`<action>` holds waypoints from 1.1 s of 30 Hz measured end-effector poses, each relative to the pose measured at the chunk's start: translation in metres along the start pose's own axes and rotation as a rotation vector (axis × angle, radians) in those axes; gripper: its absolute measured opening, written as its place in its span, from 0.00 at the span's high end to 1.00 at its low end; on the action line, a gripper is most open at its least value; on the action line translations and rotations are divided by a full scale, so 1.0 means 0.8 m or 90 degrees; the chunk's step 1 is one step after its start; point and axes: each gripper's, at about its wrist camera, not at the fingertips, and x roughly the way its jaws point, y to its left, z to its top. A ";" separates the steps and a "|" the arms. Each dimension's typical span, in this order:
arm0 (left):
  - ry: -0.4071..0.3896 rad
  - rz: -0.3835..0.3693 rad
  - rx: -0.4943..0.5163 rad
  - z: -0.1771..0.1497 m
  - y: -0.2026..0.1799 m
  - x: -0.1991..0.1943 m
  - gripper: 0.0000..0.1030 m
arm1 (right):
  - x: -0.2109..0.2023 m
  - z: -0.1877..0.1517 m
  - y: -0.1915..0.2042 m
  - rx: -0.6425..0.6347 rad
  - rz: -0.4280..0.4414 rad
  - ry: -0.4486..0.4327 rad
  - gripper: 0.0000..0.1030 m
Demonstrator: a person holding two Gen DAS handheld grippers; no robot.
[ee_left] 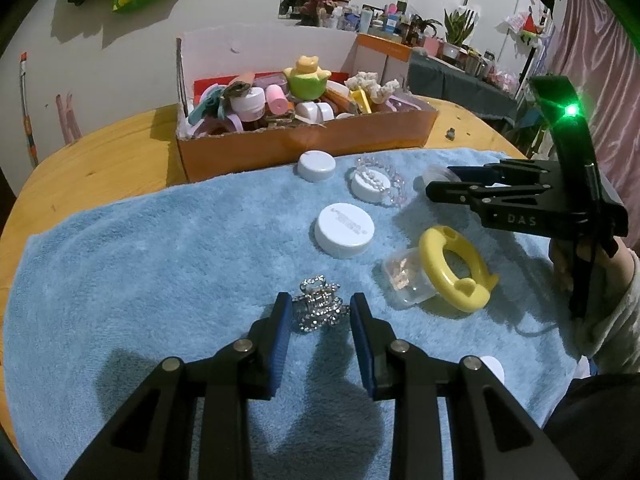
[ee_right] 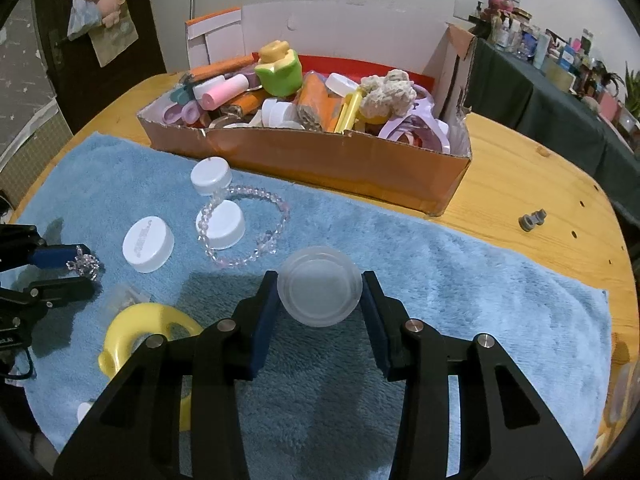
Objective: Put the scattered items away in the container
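Both claws pinching now: left gripper nips the sparkly hair clip, right gripper clamps the frosted jar, cardboard box waiting at twelve o'clock.

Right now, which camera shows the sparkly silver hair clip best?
The left wrist view: the sparkly silver rhinestone hair clip sits close and centred, pinched between the left gripper pads on the blue fluffy towel. The right wrist view shows it small at the left edge, partly hidden by those pads.
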 end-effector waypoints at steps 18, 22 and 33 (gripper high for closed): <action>-0.033 0.013 -0.007 0.032 0.007 -0.020 0.69 | -0.029 0.022 -0.001 0.004 0.006 -0.034 0.62; -0.045 0.014 -0.007 0.050 0.008 -0.026 0.69 | -0.039 0.037 -0.002 0.002 0.004 -0.049 0.62; -0.093 0.037 0.022 0.109 0.006 -0.040 0.69 | -0.055 0.086 -0.005 -0.010 0.003 -0.084 0.62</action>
